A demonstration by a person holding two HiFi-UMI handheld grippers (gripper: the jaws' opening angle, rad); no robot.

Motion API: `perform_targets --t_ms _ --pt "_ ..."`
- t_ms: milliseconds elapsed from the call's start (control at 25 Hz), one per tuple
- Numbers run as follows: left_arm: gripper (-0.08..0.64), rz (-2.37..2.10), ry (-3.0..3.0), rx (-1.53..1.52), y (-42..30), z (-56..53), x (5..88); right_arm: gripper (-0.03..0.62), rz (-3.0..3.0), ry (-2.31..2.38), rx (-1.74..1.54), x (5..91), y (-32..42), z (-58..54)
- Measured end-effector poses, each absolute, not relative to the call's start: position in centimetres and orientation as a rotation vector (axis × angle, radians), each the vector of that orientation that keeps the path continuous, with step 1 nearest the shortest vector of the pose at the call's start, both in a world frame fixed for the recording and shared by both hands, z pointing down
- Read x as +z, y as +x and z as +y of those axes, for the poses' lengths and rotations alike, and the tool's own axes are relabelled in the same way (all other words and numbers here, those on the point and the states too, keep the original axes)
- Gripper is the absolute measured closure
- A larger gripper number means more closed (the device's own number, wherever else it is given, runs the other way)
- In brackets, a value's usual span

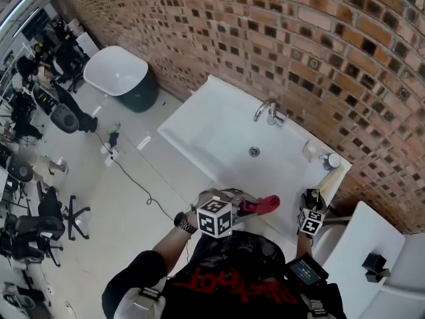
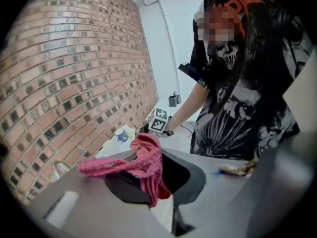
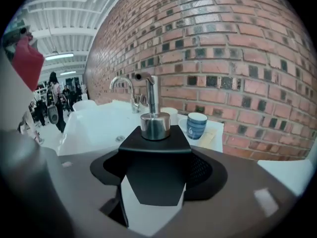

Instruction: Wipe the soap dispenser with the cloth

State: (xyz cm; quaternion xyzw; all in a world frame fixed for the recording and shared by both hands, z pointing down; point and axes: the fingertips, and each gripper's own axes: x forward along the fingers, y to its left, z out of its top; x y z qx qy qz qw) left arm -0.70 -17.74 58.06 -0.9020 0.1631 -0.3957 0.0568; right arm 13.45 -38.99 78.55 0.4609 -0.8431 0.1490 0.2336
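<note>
My left gripper (image 1: pixel 247 209) is shut on a pink-red cloth (image 1: pixel 263 205) and holds it above the front rim of the white sink (image 1: pixel 199 128). In the left gripper view the cloth (image 2: pixel 143 162) drapes over that gripper (image 2: pixel 148 185). A little to the right, my right gripper (image 1: pixel 311 210) is shut on the soap dispenser (image 1: pixel 310 199). The right gripper view shows the dispenser (image 3: pixel 155 148) upright between the jaws of the gripper (image 3: pixel 154 182), black on top, white below, with a chrome pump (image 3: pixel 154 123). The cloth (image 3: pixel 27 63) hangs apart from it at the upper left.
A chrome faucet (image 1: pixel 267 111) stands at the sink's back edge by the brick wall. A blue patterned cup (image 3: pixel 196 125) and a white cup (image 3: pixel 168 115) sit on the sink's right corner. A white basin (image 1: pixel 119 72) is on the floor to the left, and a cable (image 1: pixel 133 178) runs across it.
</note>
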Motion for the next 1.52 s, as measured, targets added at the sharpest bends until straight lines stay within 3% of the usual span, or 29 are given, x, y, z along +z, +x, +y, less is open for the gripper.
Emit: perform_targets --t_ms 280,440,760,840,920,1000,1160,1520 --pt "0.518 0.473 -2.728 -1.203 -0.9 -18.2 58.0 0.277 -2.293 1.215 0.456 79.4 13.0 -36.7" --pt "0.518 0.524 -2.827 -1.077 0.7 -19.8 57.9 0.244 -2.428 1.302 0.454 74.8 14.4 -36.0" --pt "0.518 0.493 -2.869 -1.018 3.5 -22.4 58.6 0.251 -2.528 1.413 0.376 66.0 16.7 -32.7" --pt "0.518 0.481 -2.889 -0.997 4.2 -22.9 58.5 0.275 -2.574 1.407 0.354 63.5 16.7 -31.6" --pt "0.518 0.441 -2.909 -0.986 4.9 -22.9 58.3 0.43 -2.646 1.366 0.334 60.7 16.2 -30.1" --pt "0.518 0.408 -2.91 -0.983 5.6 -22.8 58.1 0.522 -2.684 1.359 0.282 58.2 15.9 -29.0" --pt "0.518 0.376 -2.966 -0.831 7.9 -22.9 56.0 0.561 -2.666 1.398 0.166 54.6 16.0 -27.1" --pt "0.518 0.346 -3.075 -0.521 11.3 -22.2 53.4 0.584 -2.63 1.384 0.171 53.6 15.5 -26.6"
